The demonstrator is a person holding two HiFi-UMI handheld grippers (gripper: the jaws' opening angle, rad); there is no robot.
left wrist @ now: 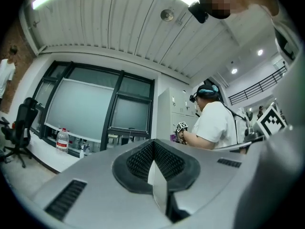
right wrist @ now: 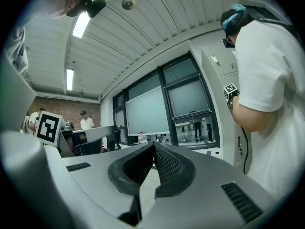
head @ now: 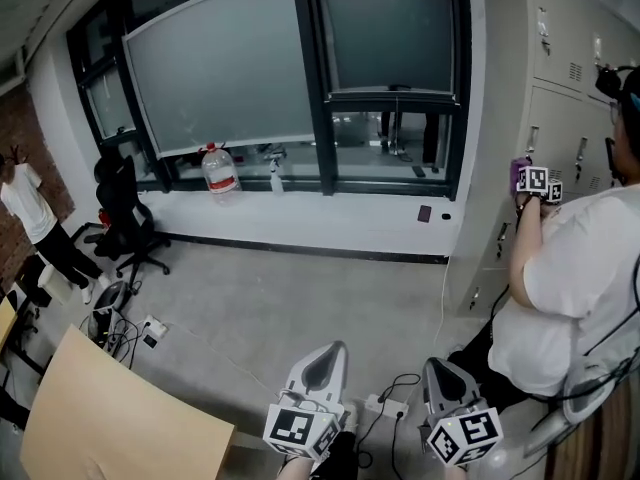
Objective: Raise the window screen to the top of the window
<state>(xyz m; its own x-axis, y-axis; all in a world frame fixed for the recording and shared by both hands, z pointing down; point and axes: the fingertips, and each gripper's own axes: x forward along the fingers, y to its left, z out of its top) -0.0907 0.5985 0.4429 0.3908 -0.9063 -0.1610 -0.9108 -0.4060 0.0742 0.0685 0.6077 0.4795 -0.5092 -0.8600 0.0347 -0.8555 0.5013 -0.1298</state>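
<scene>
The window (head: 310, 78) fills the far wall. Its narrow right pane carries a grey screen (head: 390, 33) whose bottom bar (head: 397, 92) hangs a little over halfway down, with clear glass below it. A wider grey screen (head: 220, 68) covers the left pane. Both grippers are low at the bottom of the head view, well back from the window across the floor. My left gripper (head: 322, 352) (left wrist: 153, 144) is shut and holds nothing. My right gripper (head: 440, 366) (right wrist: 153, 147) also has its jaws together with nothing between them. In the gripper views the window (left wrist: 95, 111) (right wrist: 162, 111) lies ahead, beyond the jaw tips.
A person in a white shirt (head: 570, 288) stands at the grey lockers (head: 560, 78) on the right, holding another marker-cube gripper (head: 538, 181). A water bottle (head: 220, 168) and spray bottle (head: 276, 177) sit on the sill. An office chair (head: 125, 218), floor cables (head: 125, 333) and a wooden tabletop (head: 110, 418) are on the left.
</scene>
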